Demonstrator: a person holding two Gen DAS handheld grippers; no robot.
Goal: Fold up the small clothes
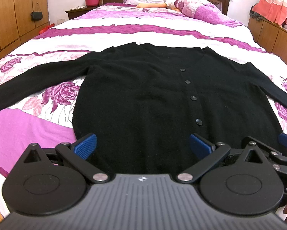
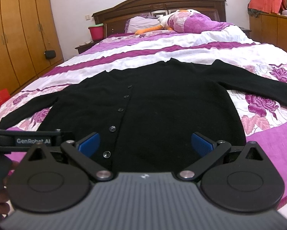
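Now both grippers, left gripper and right gripper, jaws open; black cardigan looks soft, limp: pinch the near hem corners.

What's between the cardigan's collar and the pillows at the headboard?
Only bare striped bedspread. Both wrist views show nothing lying between the black cardigan collar and the pillows; the orange-and-white plush toy lies up beside the pillows.

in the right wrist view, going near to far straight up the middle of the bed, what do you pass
right gripper with its jaws open → black cardigan spread flat with its buttons done up → striped purple and white bedspread → plush toy lying by the pillow → dark wooden headboard
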